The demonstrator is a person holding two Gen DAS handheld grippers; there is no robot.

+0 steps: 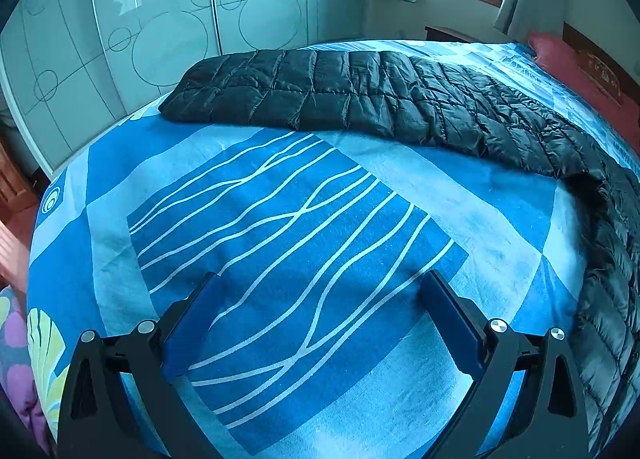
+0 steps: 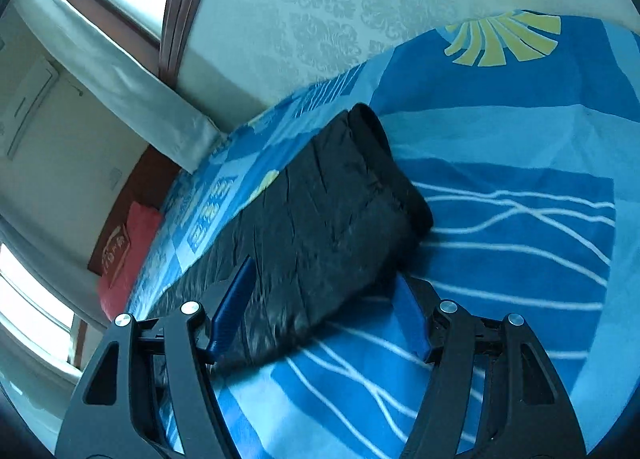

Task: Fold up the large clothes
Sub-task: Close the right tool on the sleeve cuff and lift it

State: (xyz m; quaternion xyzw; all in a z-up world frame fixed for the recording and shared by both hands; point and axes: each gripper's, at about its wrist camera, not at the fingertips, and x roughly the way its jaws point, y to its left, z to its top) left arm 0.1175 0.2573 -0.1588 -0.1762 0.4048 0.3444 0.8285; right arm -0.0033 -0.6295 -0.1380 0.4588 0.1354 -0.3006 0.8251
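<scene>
I see one big black puffy coat (image 1: pixel 360 99) lying long across the far side of the bed (image 1: pixel 280 239), with one end curling down the bed's side near my right. I think it is soft and light, full of air, and its shiny skin looks slippery, so it may slide out of a weak pinch. I would grab it at the thick edge or at the sleeve cuff (image 2: pixel 384 147), where the cloth bunches up.

My left claw (image 1: pixel 320 323) is wide open over the bare blue sheet, holding nothing. My right claw (image 2: pixel 324 307) is open too, with the coat lying between its two blue fingers (image 2: pixel 234 299), not squeezed yet.

I count one coat, one red pillow (image 2: pixel 128 255), and two claws.
</scene>
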